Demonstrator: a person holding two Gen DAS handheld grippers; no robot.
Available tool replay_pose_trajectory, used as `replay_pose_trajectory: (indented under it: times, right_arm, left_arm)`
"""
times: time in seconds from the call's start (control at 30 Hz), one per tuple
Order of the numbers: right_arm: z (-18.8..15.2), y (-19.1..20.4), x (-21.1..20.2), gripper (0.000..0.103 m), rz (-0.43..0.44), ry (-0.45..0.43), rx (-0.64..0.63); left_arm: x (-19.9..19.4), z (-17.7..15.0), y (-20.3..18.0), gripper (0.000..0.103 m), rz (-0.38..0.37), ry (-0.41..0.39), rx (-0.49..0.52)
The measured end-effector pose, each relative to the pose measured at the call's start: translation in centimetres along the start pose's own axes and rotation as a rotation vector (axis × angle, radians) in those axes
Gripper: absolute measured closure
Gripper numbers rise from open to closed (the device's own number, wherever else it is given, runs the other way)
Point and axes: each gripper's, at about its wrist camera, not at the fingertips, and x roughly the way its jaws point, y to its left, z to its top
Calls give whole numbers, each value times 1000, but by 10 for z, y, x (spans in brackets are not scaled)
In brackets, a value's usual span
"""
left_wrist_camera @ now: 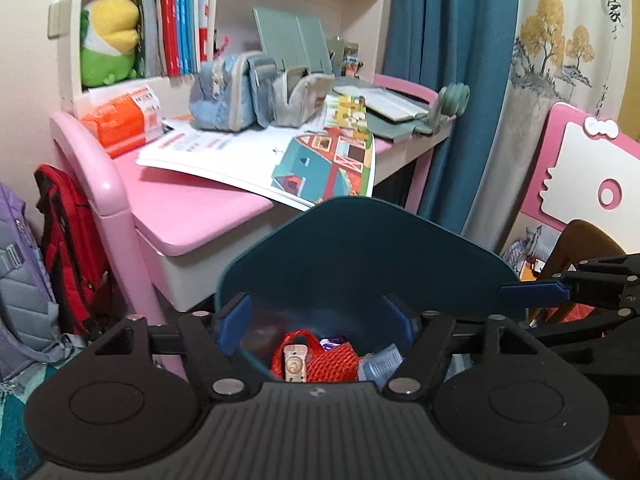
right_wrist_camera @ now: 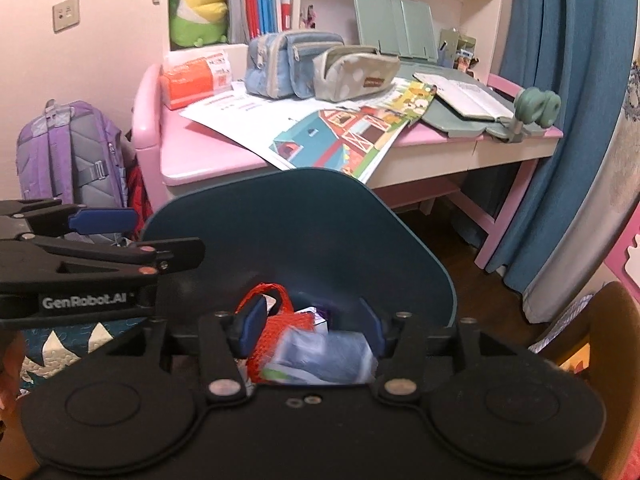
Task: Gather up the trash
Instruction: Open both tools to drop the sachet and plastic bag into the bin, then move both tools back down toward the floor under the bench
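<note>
A dark teal trash bin with its lid (left_wrist_camera: 360, 248) (right_wrist_camera: 300, 232) raised stands in front of the pink desk. Inside lie a red net bag (left_wrist_camera: 336, 364) (right_wrist_camera: 280, 328), a white tag (left_wrist_camera: 295, 364) and a pale blue wrapper (left_wrist_camera: 380, 364) (right_wrist_camera: 328, 356). My left gripper (left_wrist_camera: 316, 320) hangs open over the bin's mouth with nothing between its fingers. My right gripper (right_wrist_camera: 312, 318) is open over the same bin. The net's red loop sits right by its left finger (right_wrist_camera: 252, 318), and the blurred wrapper lies below the gap. Each view shows the other gripper's blue fingertip (left_wrist_camera: 528, 292) (right_wrist_camera: 102, 218) at its side.
The pink desk (left_wrist_camera: 180, 208) (right_wrist_camera: 208, 160) behind the bin carries printed sheets, pencil cases and an orange tissue pack (right_wrist_camera: 192, 76). A purple backpack (right_wrist_camera: 68, 152) and a red one (left_wrist_camera: 68, 232) lean to its left. A blue curtain (right_wrist_camera: 560, 100) and a wooden chair (right_wrist_camera: 608, 340) stand right.
</note>
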Motion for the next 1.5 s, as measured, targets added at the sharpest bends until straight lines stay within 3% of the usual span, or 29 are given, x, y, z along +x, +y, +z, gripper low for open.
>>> replay_pose_trajectory:
  times: [0.37, 0.8, 1.1, 1.37, 1.5]
  right_arm:
    - [-5, 48, -61, 48, 35, -67, -99]
    - [-27, 157, -89, 47, 164, -69, -289]
    - [-57, 247, -68, 46, 308, -26, -434]
    - [-100, 331, -18, 46, 432, 39, -589]
    - [-129, 367, 13, 46, 492, 62, -680]
  left_arm:
    - [-78, -18, 21, 25, 0, -55, 4]
    - [-168, -74, 81, 20, 52, -67, -50]
    - [-213, -135, 153, 3, 156, -78, -123]
    - [-234, -206, 220, 0, 212, -73, -141]
    - [-227, -249, 254, 0, 257, -25, -152]
